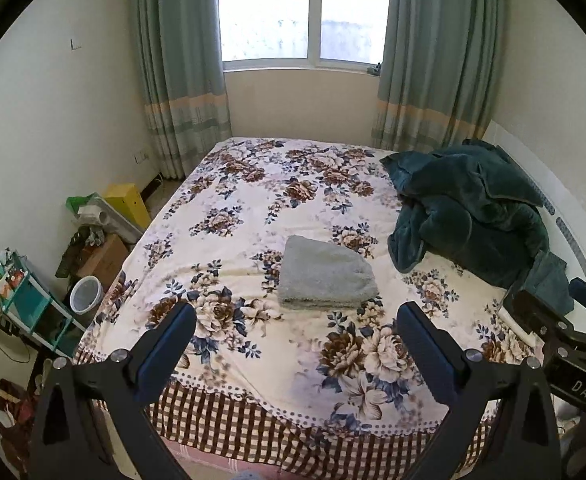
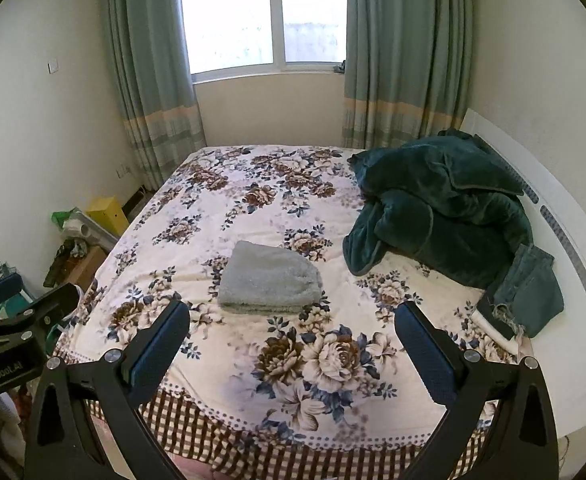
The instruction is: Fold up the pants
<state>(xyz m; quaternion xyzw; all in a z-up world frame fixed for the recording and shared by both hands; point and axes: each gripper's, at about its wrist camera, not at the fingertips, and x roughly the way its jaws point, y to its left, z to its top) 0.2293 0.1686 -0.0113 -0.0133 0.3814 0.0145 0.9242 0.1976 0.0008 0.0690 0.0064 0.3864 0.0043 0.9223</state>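
Grey fleecy pants (image 1: 325, 276) lie folded into a compact stack on the floral bedspread (image 1: 253, 208), near the middle of the bed; they also show in the right wrist view (image 2: 271, 276). My left gripper (image 1: 297, 316) is open and empty, held above the bed's near edge, short of the stack. My right gripper (image 2: 293, 316) is open and empty too, at the same distance from the stack. The right gripper's body shows at the right edge of the left wrist view (image 1: 565, 328); the left gripper's body shows at the left edge of the right wrist view (image 2: 13, 320).
A dark green blanket (image 2: 445, 208) is heaped at the bed's right side, with folded blue jeans (image 2: 529, 292) beside it against the white headboard (image 2: 565, 208). On the floor at left are boxes, a yellow bin (image 1: 127, 202), a white bucket (image 1: 86, 294) and a teal shelf (image 1: 33, 304). Curtains frame the far window.
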